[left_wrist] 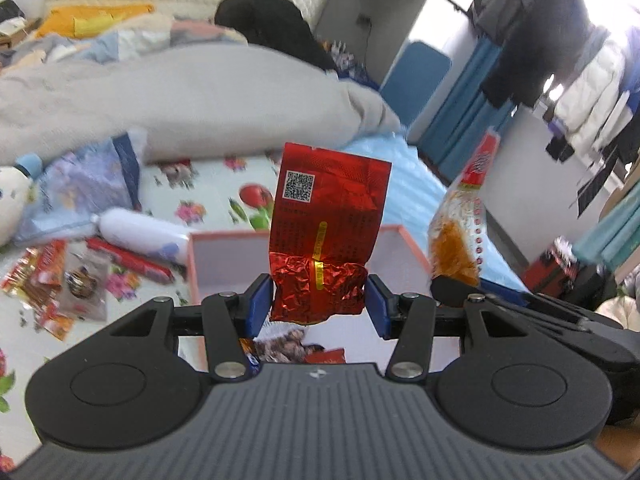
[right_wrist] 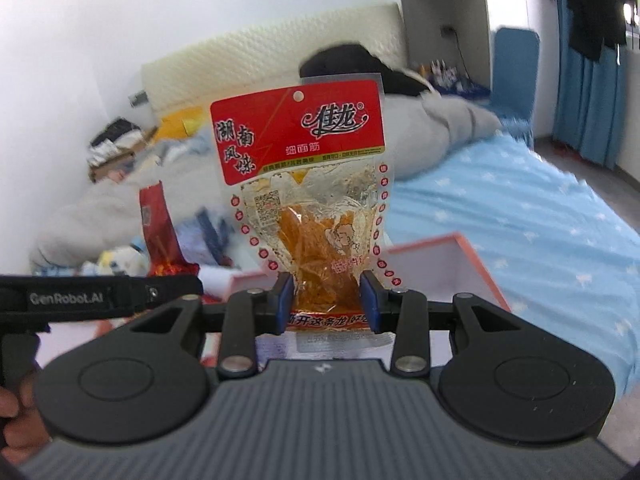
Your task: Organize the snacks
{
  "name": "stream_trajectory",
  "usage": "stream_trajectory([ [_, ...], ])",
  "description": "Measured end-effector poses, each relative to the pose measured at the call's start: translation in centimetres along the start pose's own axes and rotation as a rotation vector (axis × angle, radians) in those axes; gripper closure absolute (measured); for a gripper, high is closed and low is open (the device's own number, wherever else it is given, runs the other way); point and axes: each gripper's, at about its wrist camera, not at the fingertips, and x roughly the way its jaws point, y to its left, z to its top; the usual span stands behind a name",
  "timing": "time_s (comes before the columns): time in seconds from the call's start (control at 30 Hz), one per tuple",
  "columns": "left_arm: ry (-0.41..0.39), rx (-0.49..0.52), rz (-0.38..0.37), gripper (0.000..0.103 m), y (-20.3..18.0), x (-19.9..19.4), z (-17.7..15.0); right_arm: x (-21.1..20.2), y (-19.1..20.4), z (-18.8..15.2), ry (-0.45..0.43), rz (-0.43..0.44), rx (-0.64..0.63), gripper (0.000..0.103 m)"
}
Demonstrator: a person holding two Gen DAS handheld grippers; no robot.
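packets stand upright in both tongs: our left tongs pinch the red foil packet low, our right tongs pinch the clear noodle-snack bag low. both seem light, crinkly, slippery; the pink box sits just beyond them.

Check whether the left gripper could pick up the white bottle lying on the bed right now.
Probably not as things stand: the left gripper is shut on a red foil packet, so its jaws are occupied. The white bottle lies uncovered beside the pink box; the packet must go first.
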Motion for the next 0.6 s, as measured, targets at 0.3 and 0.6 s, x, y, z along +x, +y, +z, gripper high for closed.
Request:
stream_trajectory([
  [0.3, 0.132, 0.036, 0.027, 0.047, -0.3, 7.3, -1.3, 4.1, -3.0, -3.0, 0.14, -0.025, 0.018, 0.064],
  [0.6, 0.203, 0.045, 0.039, 0.047, -0.2, 10.7, -2.6, 6.3, -4.9, -5.2, 0.23, -0.038, 0.046, 0.062],
])
